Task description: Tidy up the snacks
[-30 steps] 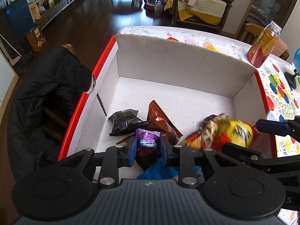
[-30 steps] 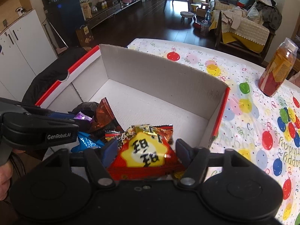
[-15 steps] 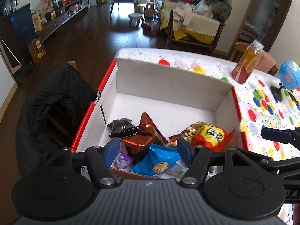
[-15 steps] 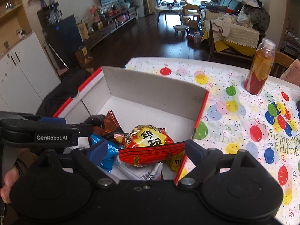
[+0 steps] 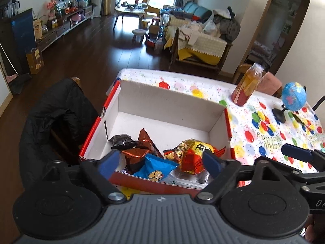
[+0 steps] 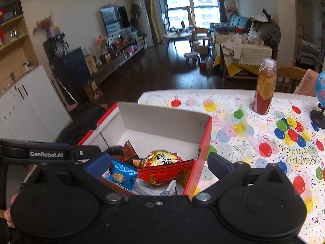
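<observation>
A red-edged cardboard box (image 5: 170, 109) is seen on the bench (image 6: 254, 134), which is covered with a balloon-print cloth. The snacks are gathered at the box's near end: a black packet (image 5: 121, 141), a copper-brown packet (image 5: 140, 150), a blue cookie packet (image 5: 155, 167), and a yellow-and-red bag (image 5: 195, 152) lying against the right wall. The far half of the box floor is left bare.

The left tongs (image 5: 160, 160) are held above the near edge of the box, jaws spread wide, nothing gripped. The right tongs (image 6: 158, 162) are held over the box's near right corner, jaws likewise wide apart and empty, one finger over the box, the other over the cloth.

Farther right on the bench, a bottle (image 6: 265, 87) of amber drink stands upright, with a small globe (image 5: 294, 96) near it.
</observation>
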Tool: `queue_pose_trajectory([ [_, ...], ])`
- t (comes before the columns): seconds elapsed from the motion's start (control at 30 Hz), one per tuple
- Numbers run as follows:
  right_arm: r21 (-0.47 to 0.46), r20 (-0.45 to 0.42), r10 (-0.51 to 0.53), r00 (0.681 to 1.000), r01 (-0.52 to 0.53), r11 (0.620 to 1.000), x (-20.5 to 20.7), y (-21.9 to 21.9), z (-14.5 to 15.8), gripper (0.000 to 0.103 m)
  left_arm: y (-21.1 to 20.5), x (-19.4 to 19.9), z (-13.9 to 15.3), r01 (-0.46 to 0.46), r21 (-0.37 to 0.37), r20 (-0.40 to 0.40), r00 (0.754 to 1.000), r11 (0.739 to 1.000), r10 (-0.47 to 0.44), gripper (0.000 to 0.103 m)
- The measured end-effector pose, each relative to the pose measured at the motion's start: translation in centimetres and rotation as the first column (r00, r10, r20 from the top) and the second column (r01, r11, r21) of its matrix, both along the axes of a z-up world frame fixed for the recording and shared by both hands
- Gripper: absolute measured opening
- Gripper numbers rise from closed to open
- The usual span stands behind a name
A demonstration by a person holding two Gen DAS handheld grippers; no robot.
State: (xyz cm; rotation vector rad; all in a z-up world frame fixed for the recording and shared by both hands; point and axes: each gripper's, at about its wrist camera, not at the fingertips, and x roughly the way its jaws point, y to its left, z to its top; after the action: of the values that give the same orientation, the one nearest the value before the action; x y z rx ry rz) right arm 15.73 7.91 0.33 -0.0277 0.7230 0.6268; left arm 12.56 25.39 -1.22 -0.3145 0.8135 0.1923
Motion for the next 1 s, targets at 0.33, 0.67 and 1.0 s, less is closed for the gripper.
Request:
queue_pose_trajectory([
  [0.33, 0.086, 0.054, -0.094, 0.994, 0.089, 0.992, -3.0, -1.9, 0.8, 0.103, -1.3, -3.1, 1.7, -0.011, 0.007, 0.071, 0.997, 1.0, 0.011, 0.102],
  [0.67, 0.092, 0.06, -0.127, 0.99, 0.121, 0.988, -4.6, -2.1, 1.4, 0.103, -2.6, -5.1, 2.7, -0.024, 0.057, 0.065, 0.998, 0.998, 0.02, 0.102],
  [1.0, 0.08, 0.069, -0.123, 0.99, 0.117, 0.99, -5.3, -1.9, 1.6, 0.103, -3.2, -6.0, 3.6, -0.036, 0.1, 0.082, 0.996, 0.994, 0.028, 0.102],
])
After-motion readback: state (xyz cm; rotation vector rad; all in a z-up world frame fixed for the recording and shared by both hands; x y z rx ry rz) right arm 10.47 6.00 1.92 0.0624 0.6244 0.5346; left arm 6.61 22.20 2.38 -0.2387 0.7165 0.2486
